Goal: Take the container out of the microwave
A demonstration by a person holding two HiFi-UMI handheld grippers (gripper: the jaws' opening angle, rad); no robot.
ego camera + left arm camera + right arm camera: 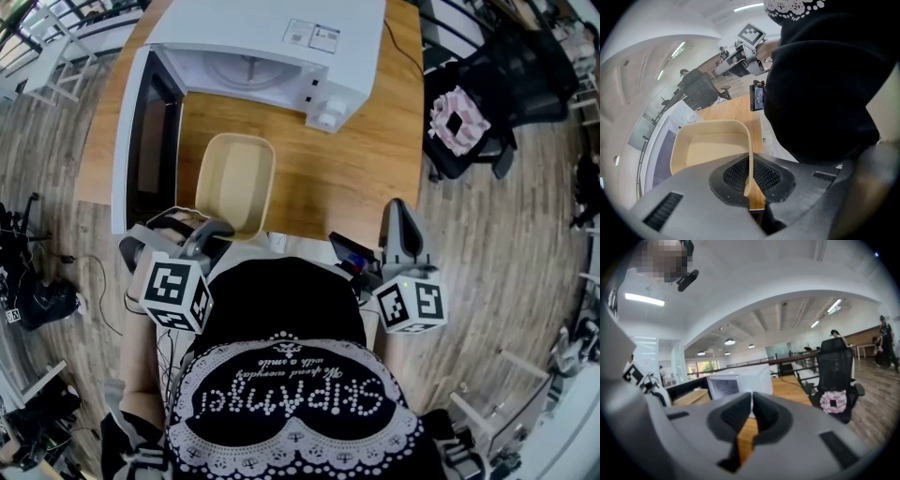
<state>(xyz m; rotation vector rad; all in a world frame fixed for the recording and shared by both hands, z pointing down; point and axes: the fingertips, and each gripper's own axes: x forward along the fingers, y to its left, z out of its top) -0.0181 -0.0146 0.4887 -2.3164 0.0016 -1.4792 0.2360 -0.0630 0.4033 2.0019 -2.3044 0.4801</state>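
Note:
An empty cream container [234,178] rests on the wooden table [347,169], just in front of the white microwave [272,47], whose door [150,141] stands wide open to the left. My left gripper [211,230] is shut on the container's near rim; in the left gripper view the thin rim [750,154] runs between the pads of that gripper [749,180]. My right gripper [398,211] hovers by the table's front right edge, shut and empty. In the right gripper view its closed tips [751,401] point toward the microwave [740,380].
A small black device [347,251] lies at the table's front edge between the grippers. A black office chair [469,122] with a pink patterned item stands right of the table. The person's dark clothing fills the lower middle. Cables lie on the wooden floor at left.

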